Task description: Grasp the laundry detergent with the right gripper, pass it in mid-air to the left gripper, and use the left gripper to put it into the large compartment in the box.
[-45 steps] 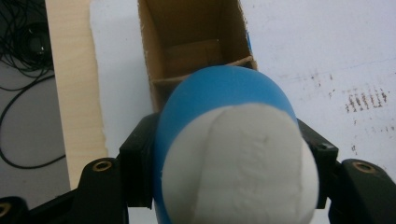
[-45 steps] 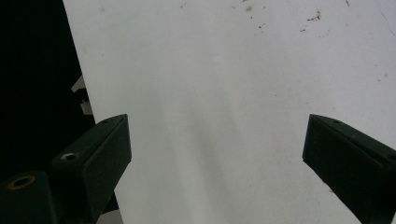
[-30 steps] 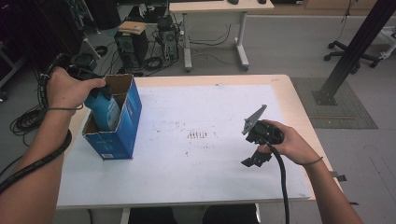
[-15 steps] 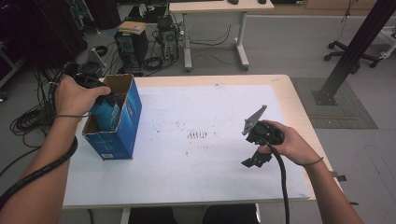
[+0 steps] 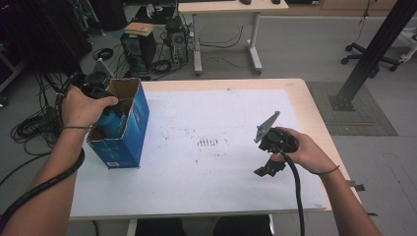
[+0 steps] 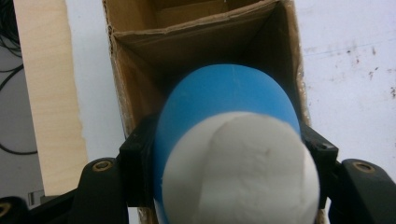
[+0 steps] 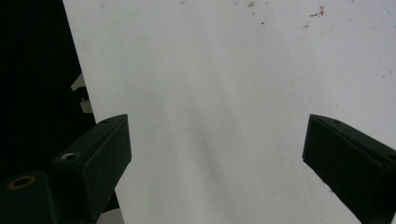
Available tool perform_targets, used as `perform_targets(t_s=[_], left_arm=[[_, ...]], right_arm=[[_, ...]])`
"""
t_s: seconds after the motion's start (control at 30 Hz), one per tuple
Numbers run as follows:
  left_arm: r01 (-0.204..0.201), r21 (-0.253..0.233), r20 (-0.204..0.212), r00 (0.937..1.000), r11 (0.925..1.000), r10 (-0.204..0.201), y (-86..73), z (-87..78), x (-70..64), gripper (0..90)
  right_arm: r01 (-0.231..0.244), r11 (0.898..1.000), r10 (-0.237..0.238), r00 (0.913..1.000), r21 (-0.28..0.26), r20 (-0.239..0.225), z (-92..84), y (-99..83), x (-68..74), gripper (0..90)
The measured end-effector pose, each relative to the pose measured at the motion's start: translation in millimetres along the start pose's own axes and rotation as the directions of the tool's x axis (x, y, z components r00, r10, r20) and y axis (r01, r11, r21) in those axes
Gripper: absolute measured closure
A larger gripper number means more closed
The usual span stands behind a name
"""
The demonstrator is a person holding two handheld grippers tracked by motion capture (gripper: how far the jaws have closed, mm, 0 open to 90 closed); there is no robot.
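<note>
I have the left gripper [image 6: 224, 186] clamped on a blue and white object [image 6: 229, 149]: in the left gripper view its rounded blue body with a white end sits low in the middle of the frame, and a black jaw presses against each side of it. Past the object, in the upper half of that view, I look straight into the open mouth of the cardboard box [image 6: 205, 42], with its brown inner walls and a flap folded across the top. The object's far end is level with the box's opening, between its side walls.

In the high view the same box [image 5: 133, 128], blue on the outside, stands upright at the middle left of the frame, on the left part of the white tabletop [image 5: 216, 113]. My left hand [image 5: 81, 105] is at the box's left rim, and the blue object [image 5: 112, 124] shows partly inside the opening just right of the hand. A black cable runs down along my left forearm toward the lower left corner.

My right hand [image 5: 302, 152] rests at the right of centre in the high view, well apart from the box, holding the right gripper [image 5: 270, 147] above the bare tabletop. In the right gripper view its two black jaws stand spread wide at the lower left and lower right corners, with nothing but the marked white surface [image 7: 219, 116] between them.
</note>
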State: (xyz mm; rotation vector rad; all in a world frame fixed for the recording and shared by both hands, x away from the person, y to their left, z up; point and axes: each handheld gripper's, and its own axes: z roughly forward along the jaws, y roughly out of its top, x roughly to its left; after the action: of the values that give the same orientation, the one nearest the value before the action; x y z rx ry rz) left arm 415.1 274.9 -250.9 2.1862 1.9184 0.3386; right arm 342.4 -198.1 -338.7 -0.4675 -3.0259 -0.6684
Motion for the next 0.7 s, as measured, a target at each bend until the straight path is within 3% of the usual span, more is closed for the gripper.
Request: perform_targets(t_s=[0.7], left_arm=[[0.007,0.018,0.004,1.0000,0.9998,-0.007,-4.9,18.3,-2.7,37.6]], right_arm=[[0.000,1.000,0.000,1.0000,0.004,-0.003,2.4,0.1,0.5,7.9]])
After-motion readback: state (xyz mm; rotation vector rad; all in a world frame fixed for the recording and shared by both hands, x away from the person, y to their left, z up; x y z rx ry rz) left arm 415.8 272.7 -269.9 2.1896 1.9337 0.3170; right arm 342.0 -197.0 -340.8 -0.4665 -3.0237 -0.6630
